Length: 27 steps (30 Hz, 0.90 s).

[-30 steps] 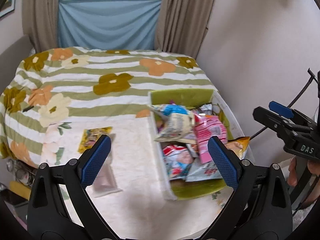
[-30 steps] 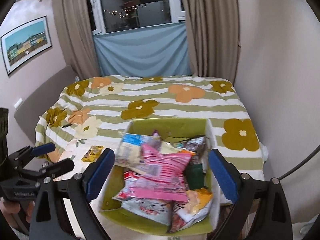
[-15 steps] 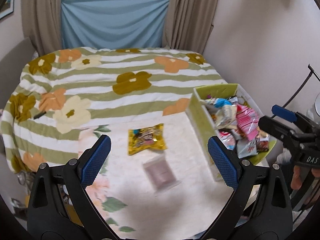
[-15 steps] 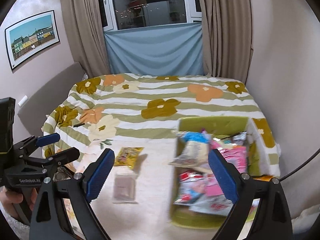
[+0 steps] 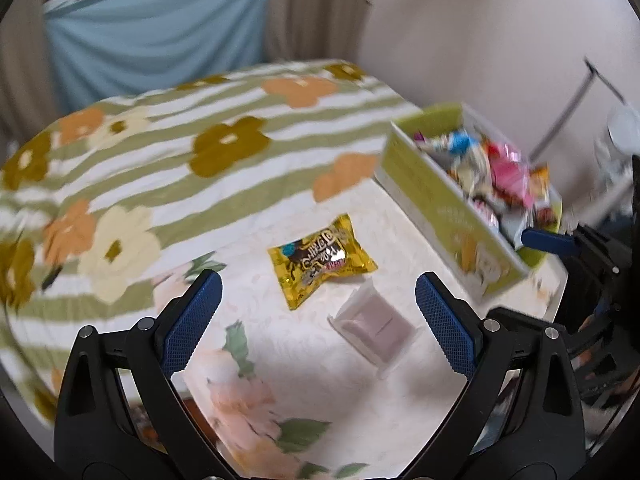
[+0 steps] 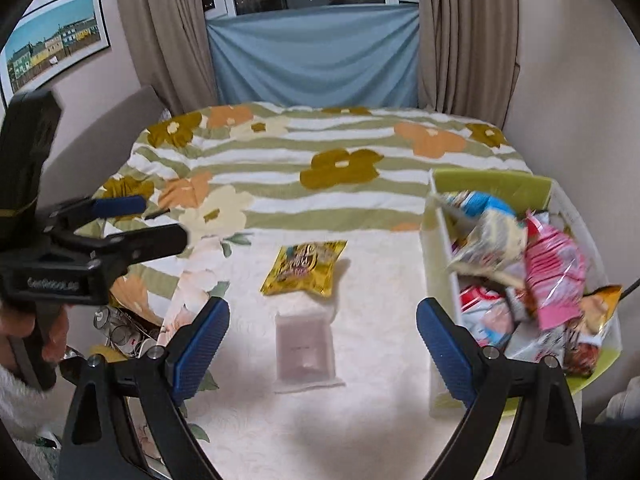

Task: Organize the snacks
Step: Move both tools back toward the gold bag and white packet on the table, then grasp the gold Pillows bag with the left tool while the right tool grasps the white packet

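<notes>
A yellow snack packet (image 5: pixel 320 258) (image 6: pixel 305 267) lies flat on the bed. Just nearer me lies a pale pink packet in clear wrap (image 5: pixel 376 326) (image 6: pixel 306 346). A green and white box (image 5: pixel 448 216) (image 6: pixel 438 280) on the right holds several snack bags. My left gripper (image 5: pixel 316 324) hangs open above the two loose packets, with nothing between its blue pads. My right gripper (image 6: pixel 322 344) is open too, its fingers framing the pink packet from above. In the right wrist view the left gripper (image 6: pixel 132 220) shows at the left, held by a hand.
The bed is covered by a floral striped blanket (image 6: pixel 320 152) and a cream quilt (image 6: pixel 372 420). A wall runs along the right behind the box. Curtains and a blue cloth (image 6: pixel 316 56) close off the far end. Small clutter lies below the bed's left edge (image 6: pixel 124 332).
Both grippers have swung left, away from the snack box, and dropped toward the two loose packets, which now sit between the fingers. The left gripper has rolled. Both stayed open.
</notes>
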Motion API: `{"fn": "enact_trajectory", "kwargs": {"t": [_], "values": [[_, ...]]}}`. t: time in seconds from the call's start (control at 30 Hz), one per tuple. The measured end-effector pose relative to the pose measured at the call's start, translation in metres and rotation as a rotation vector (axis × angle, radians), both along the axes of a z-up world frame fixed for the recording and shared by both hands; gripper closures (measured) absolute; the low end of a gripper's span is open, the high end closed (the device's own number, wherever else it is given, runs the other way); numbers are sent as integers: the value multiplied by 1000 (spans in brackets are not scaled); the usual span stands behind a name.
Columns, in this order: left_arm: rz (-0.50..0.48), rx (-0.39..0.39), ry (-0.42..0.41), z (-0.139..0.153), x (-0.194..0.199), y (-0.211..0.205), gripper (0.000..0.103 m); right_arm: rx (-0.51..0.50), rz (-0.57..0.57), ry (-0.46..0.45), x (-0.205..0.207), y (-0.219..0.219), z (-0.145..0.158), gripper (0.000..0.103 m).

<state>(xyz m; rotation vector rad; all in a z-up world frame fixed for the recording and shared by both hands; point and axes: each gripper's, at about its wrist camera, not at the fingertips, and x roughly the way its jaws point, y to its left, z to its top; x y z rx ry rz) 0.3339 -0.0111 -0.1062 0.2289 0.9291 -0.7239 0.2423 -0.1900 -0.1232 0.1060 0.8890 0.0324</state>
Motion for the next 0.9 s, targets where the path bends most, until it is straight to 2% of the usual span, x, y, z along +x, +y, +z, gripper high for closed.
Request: {"fn": "enact_trajectory", "kwargs": {"t": [0.07,0.2,0.37,0.43,0.67,0.73,0.8,0.83,0.9], "values": [[-86,42,9,-15,11,-13,6,-17,-2,25,2,8,-12,10],[-245,190,2,-54,32,-45,6,-28,0,76,5,15,-40,10],[-390,316,14,-103,52,-80,6,-42,23,143,16,20,-80,10],[-432,372,-5,-121,58,-91,6,-42,36,167,22,20,-98,10],[-512,436,36,-158,76,-118,6,-37,73,222,39,24,-140,10],[-524,431,56,-163,78,-123,13,-40,87,222,41,27,-147,10],[-540,429,87,-169,79,-129,36,-31,96,227,43,29,-152,10],[-543,434,95,-171,79,-131,38,-27,99,230,44,30,-154,10],[-547,444,114,-177,79,-134,51,-32,111,239,45,32,-158,10]]}}
